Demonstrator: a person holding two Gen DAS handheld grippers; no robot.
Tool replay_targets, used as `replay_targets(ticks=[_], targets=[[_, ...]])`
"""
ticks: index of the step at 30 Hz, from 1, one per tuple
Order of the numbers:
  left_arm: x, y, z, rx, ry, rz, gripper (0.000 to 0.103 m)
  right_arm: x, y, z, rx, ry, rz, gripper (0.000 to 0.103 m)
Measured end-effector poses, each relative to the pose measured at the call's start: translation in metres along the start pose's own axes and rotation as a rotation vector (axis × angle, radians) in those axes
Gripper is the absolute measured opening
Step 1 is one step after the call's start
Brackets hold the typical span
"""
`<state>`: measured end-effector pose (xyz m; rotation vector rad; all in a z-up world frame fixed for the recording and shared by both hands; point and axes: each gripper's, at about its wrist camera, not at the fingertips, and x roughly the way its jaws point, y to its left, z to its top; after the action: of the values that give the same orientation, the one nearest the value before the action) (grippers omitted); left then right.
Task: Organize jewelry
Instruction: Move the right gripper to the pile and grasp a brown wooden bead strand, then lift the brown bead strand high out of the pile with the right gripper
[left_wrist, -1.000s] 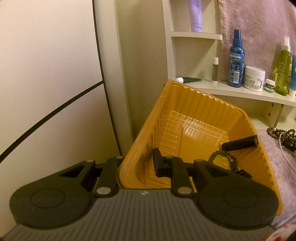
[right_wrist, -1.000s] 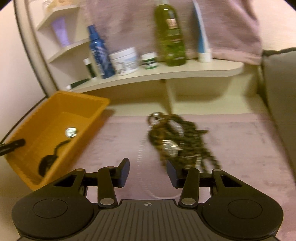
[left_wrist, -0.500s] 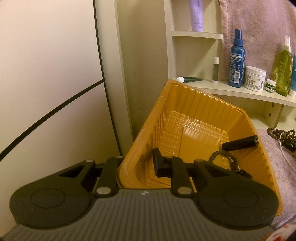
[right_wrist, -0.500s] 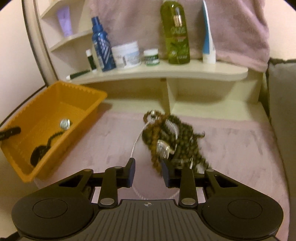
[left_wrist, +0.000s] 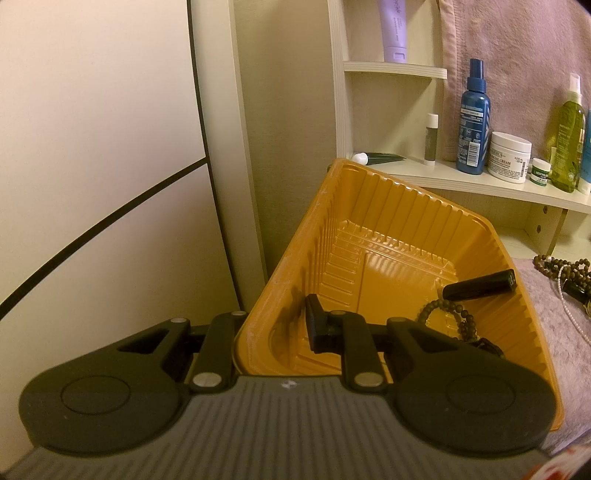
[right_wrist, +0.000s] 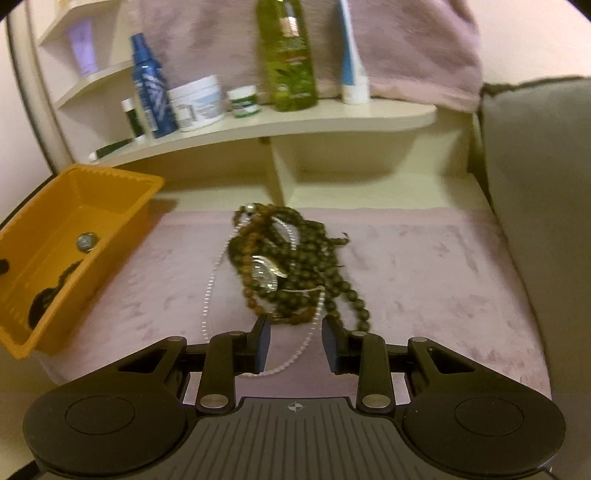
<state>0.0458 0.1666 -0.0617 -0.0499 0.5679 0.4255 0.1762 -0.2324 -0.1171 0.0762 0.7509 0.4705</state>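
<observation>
Pink cloth (right_wrist: 424, 266) under bead heap (right_wrist: 291, 266), orange tray (right_wrist: 110, 206) alongside.

Pink plush mat (right_wrist: 406, 266) with jewelry and a tray

A tangle of brown bead strands (right_wrist: 291, 262) with a white pearl string (right_wrist: 208, 291) lies at frame centre; the orange tray (right_wrist: 122, 218) sits on the mat's left edge.

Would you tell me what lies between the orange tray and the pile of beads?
Only bare pink cloth separates the orange tray from the pile of beads, clearest in the right wrist view.
</observation>
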Motion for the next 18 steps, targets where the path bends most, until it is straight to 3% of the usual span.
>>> replay_targets(ticks=[9, 15, 18], targets=[[0.0, 0.0, 0.0, 0.0, 0.0, 0.001, 0.019, 0.003, 0.017, 0.005, -0.071, -0.049, 0.019, 0.03], [0.0, -0.001, 0.0, 0.0, 0.0, 0.001, 0.019, 0.007, 0.002, 0.014, -0.046, -0.068, -0.012, 0.029], [0.0, -0.001, 0.0, 0.0, 0.0, 0.001, 0.019, 0.007, -0.001, 0.021, -0.038, -0.076, 0.013, 0.029]])
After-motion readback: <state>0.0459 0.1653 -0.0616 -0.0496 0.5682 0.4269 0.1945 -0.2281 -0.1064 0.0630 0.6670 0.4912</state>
